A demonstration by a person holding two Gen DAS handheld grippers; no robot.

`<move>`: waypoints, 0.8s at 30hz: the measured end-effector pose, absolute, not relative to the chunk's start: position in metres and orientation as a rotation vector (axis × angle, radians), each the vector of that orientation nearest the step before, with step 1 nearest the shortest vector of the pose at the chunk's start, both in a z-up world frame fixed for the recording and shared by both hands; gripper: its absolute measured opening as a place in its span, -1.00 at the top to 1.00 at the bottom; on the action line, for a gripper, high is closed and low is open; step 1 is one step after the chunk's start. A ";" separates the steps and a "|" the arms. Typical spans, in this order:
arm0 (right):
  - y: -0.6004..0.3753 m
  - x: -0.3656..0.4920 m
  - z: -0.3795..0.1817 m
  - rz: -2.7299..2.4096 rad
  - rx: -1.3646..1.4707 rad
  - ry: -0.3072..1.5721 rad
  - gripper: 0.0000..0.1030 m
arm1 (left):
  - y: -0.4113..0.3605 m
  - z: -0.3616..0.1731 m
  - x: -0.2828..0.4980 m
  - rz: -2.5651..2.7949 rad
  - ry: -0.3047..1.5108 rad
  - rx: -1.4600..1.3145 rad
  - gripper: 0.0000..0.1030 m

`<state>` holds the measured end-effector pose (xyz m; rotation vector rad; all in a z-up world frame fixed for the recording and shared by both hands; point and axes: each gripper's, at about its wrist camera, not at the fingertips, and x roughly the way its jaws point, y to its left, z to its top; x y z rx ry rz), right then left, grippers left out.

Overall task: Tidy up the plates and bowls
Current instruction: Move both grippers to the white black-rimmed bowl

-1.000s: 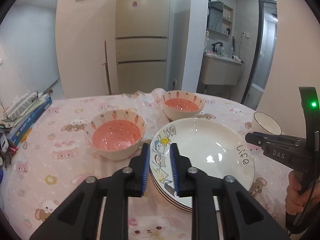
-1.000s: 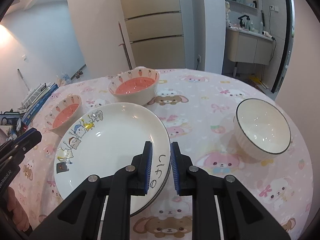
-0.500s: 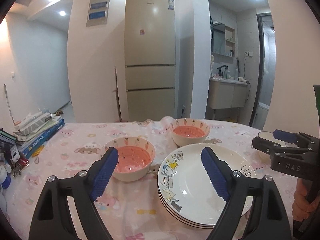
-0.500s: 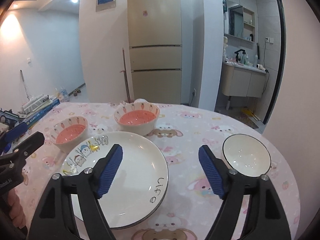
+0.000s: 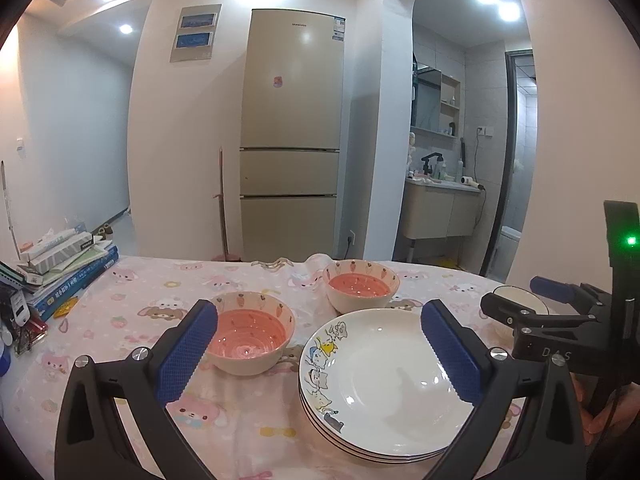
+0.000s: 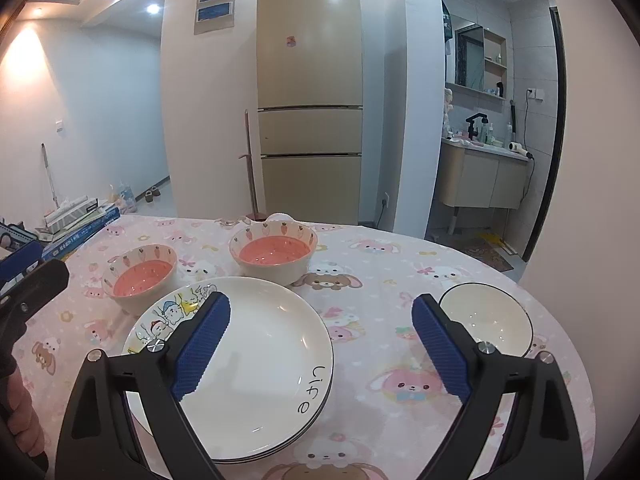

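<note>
Book stack (image 5: 68,268) at tabletop (image 5: 140,304) left edge, two pink carrot bowls (image 5: 250,338) (image 6: 274,254), left tool (image 5: 320,354) jaws opening wide, empty, plate stack (image 6: 248,364) centre, right tool (image 6: 320,344) jaws opening, empty, white bowl (image 6: 486,318) far right.

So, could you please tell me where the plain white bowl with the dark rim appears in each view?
Left wrist: white bowl with the dark rim, far right, mostly hidden behind the other gripper.
Right wrist: right of centre, fully visible.
Shared landmark: stack of white cartoon plates.
</note>
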<state>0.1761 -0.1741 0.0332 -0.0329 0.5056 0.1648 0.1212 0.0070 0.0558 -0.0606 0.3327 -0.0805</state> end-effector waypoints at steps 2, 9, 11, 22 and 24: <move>-0.177 0.175 0.035 0.154 -0.031 0.512 -0.78 | 0.005 0.063 0.118 -0.078 0.320 -0.053 -1.00; -0.213 0.165 0.067 0.124 0.019 0.482 -0.78 | -0.007 0.095 0.111 -0.112 0.280 -0.040 -1.00; -0.225 0.160 0.079 0.102 0.027 0.456 -0.78 | -0.015 0.104 0.113 -0.139 0.279 -0.043 -1.00; -0.313 0.152 0.124 -0.018 0.132 0.401 -0.78 | -0.107 0.135 0.162 -0.326 0.356 -0.044 -1.00; -0.330 0.157 0.123 -0.039 0.161 0.409 -0.78 | -0.129 0.136 0.177 -0.344 0.376 -0.032 -1.00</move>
